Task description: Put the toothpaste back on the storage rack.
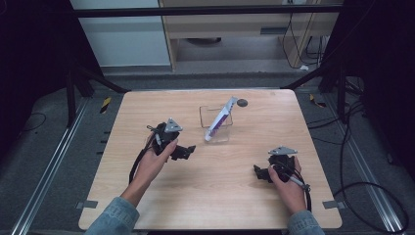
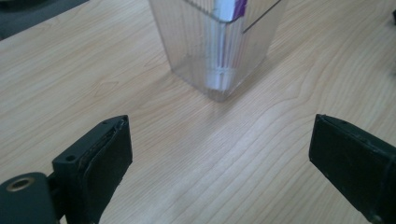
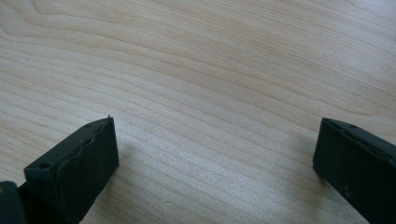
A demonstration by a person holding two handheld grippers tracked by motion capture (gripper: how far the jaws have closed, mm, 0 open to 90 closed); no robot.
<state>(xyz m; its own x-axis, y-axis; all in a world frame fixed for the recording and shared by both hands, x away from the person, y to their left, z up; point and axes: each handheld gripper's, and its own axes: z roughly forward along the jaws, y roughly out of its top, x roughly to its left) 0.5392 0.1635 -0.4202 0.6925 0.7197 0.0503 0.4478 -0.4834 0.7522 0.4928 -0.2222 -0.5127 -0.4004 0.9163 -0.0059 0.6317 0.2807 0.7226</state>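
- Your left gripper (image 1: pixel 188 149) sits low over the counter (image 1: pixel 147 205), its jaws spread wide with nothing between them, aimed at the clear container (image 1: pixel 216 123).
- In the left gripper view the container (image 2: pixel 219 42) stands upright straight ahead of the jaws, near but not touching them, with bare wood in the gap.
- The tube (image 1: pixel 220 119), white with a purple band, leans inside the container with its cap end down on the floor of it and its flat top sticking out over the far rim. The left gripper view shows the tube (image 2: pixel 223 60) through the ribbed wall, cap at the bottom.
- A small dark round thing (image 1: pixel 242 103) lies on the counter just beyond the container; you cannot tell from here what it is.
- Your right gripper (image 1: pixel 258 172) rests near the front right of the counter, well apart from the container. Its own view shows its jaws wide too, over bare wood and holding nothing.
- As things lie, the tube is already in the container, so the placing looks done.
- If the work is to take the tube out or move the container, nothing has been gripped yet; the left gripper looks best placed for that reach.
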